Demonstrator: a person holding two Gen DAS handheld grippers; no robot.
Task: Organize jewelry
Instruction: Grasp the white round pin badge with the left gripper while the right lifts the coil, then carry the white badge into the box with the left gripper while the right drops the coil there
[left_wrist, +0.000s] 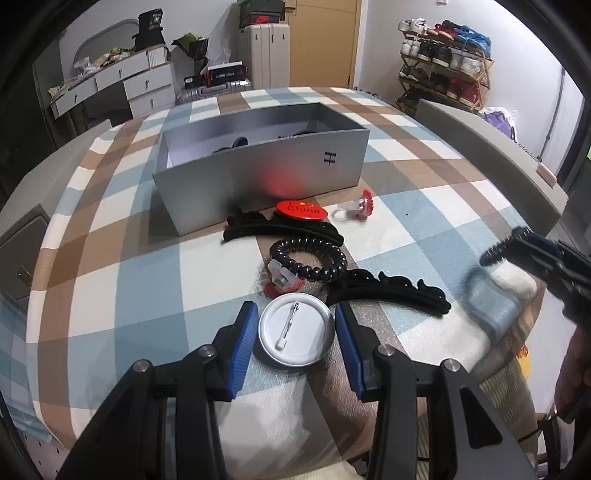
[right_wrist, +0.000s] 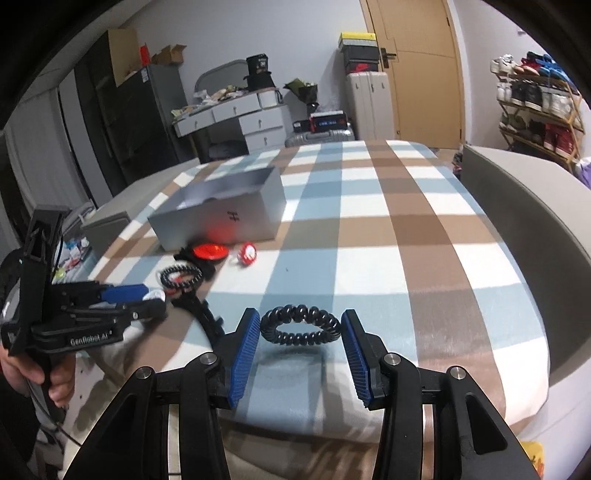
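Note:
My left gripper (left_wrist: 295, 328) is shut on a white pin badge (left_wrist: 294, 334), back side up, low over the checked blanket. My right gripper (right_wrist: 300, 328) is shut on a black coil hair tie (right_wrist: 300, 325), held above the blanket with its shadow below; it shows at the right in the left wrist view (left_wrist: 496, 253). The open silver box (left_wrist: 258, 162) stands ahead, with dark items inside. In front of it lie a red badge (left_wrist: 301, 211), a red-and-clear ring (left_wrist: 356, 210), two black hair clips (left_wrist: 280, 227) (left_wrist: 399, 290), a black coil tie (left_wrist: 308, 258) and a clear ring (left_wrist: 282, 275).
The checked blanket (right_wrist: 406, 240) covers a bed with a grey padded frame (right_wrist: 524, 206). Beyond stand a white drawer desk (left_wrist: 122, 83), suitcases (left_wrist: 264, 61) and a shoe rack (left_wrist: 443, 62). The left gripper appears at the left of the right wrist view (right_wrist: 147, 295).

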